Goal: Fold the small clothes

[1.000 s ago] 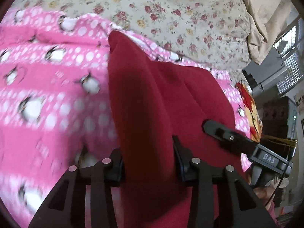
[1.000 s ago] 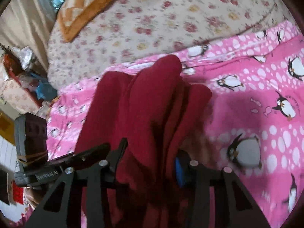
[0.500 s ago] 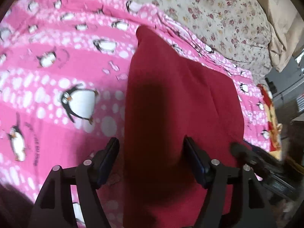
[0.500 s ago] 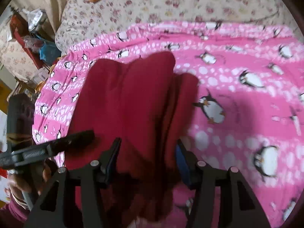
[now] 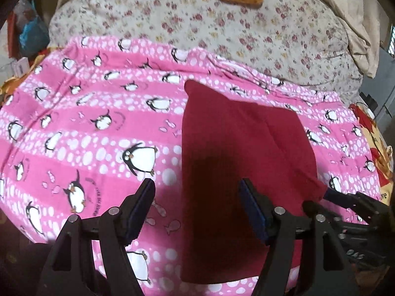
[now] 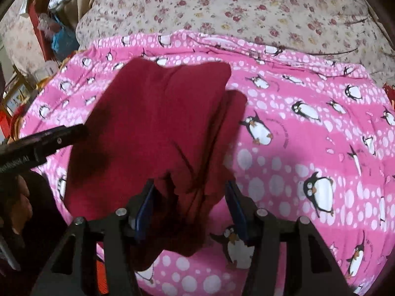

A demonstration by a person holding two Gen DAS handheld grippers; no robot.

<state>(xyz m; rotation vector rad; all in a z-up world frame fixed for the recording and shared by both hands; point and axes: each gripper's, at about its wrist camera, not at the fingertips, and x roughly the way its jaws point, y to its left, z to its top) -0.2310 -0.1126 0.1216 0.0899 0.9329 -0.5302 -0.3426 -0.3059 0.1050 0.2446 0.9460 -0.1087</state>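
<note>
Where spread, red cloth (image 5: 237, 148) lies flat — seemingly knit.

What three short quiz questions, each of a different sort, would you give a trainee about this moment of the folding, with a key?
1. True or false: the red garment lies on the pink penguin blanket.
2. What lies beyond the blanket's far edge? A. a floral quilt B. a wooden table C. a bare floor
3. In the right wrist view, what sits between the fingers of the right gripper?

Key: 1 true; 2 A; 3 a bunched part of the red garment.
</note>
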